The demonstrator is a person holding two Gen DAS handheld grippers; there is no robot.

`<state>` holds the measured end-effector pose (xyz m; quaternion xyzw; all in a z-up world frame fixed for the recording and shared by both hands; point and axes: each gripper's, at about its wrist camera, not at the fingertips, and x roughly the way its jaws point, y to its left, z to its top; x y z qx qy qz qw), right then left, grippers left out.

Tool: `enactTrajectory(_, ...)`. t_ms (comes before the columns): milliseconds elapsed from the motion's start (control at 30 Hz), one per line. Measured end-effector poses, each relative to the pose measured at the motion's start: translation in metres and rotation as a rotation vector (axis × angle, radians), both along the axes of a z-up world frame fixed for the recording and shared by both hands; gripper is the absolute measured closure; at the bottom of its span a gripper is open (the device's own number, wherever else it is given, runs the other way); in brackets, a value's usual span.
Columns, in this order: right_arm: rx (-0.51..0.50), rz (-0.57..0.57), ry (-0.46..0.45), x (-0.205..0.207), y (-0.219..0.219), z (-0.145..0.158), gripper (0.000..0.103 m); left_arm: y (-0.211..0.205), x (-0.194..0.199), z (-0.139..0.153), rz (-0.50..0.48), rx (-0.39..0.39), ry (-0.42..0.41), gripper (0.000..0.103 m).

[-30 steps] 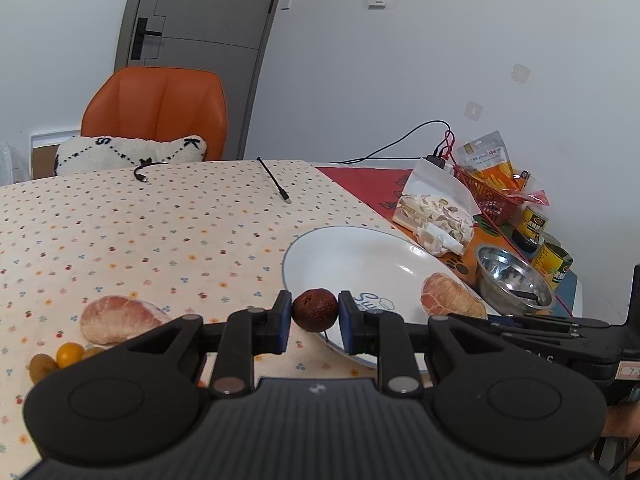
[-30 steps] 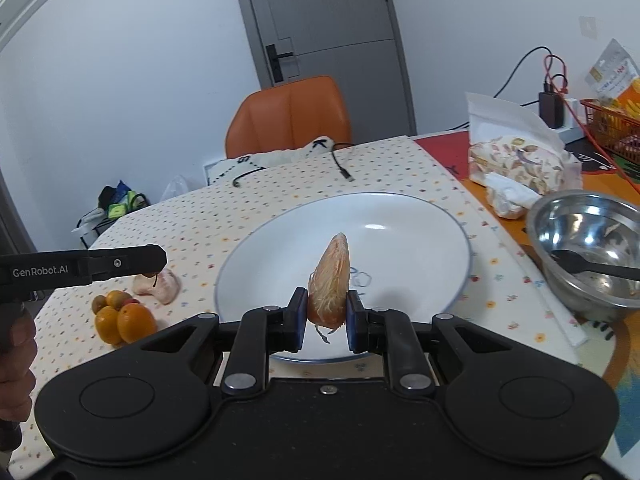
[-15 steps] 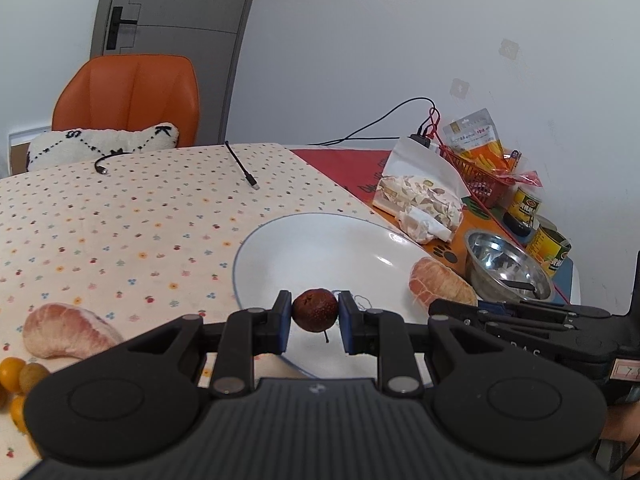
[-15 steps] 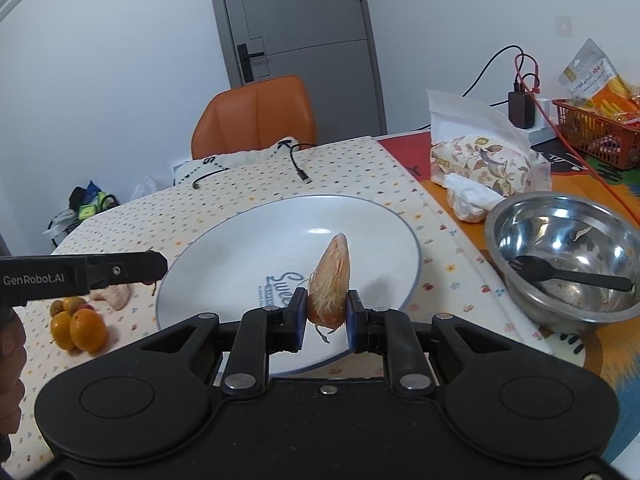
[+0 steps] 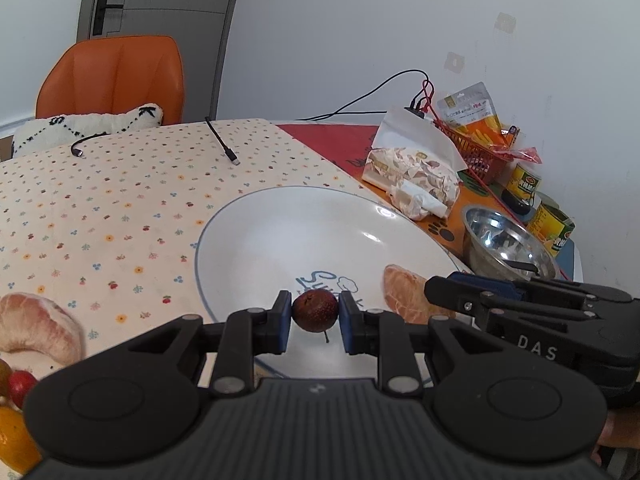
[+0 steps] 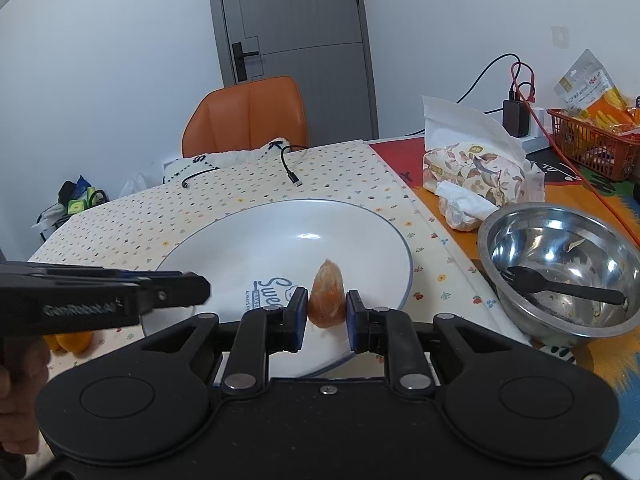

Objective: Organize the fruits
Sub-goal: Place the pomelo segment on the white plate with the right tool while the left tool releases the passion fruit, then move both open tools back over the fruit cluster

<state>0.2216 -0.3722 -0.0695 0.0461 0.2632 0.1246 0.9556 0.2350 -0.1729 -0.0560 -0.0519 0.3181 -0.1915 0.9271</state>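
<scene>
Left gripper: my left gripper (image 5: 315,322) has its jaws pinching a small dark red-brown fruit (image 5: 315,311), stem down, over the near rim of the white plate (image 5: 280,240).
Right gripper: my right gripper (image 6: 327,315) has its jaws spread a little wider than the pomelo segment (image 6: 327,300) standing between them; I see slight gaps at both pads, and I cannot tell whether the segment rests on the plate (image 6: 240,248) near its near edge.
Plate: it sits toward the right side of the tabletop (image 5: 100,208), on the flower-print cloth.
Second pomelo segment: I see one (image 5: 36,330) lying on the cloth near the tabletop's left edge, well apart from the plate.
Small fruits: oranges (image 5: 12,436) and a red one (image 5: 20,384) are clustered at the near left corner of the tabletop.
Steel bowl: I see it (image 6: 560,240) just right of the plate, with a black spoon (image 6: 560,286) in it.
Tissue pack: it (image 6: 472,172) lies behind the bowl.
</scene>
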Motion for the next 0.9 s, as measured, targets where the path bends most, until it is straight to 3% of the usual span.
enactTrajectory(367,0.017,0.008,-0.022,-0.014,0.0,0.01,0.069,0.015,-0.011,0.014,0.038,-0.005,-0.008,0.07)
enactTrajectory(733,0.062,0.045,-0.041,-0.029,0.011,0.017,0.049,0.048,-0.031,0.028,0.112,-0.009,-0.034,0.035)
enactTrajectory(900,0.075,0.058,-0.049,-0.034,0.017,0.019,0.041,0.061,-0.041,0.031,0.147,0.005,-0.042,0.025)
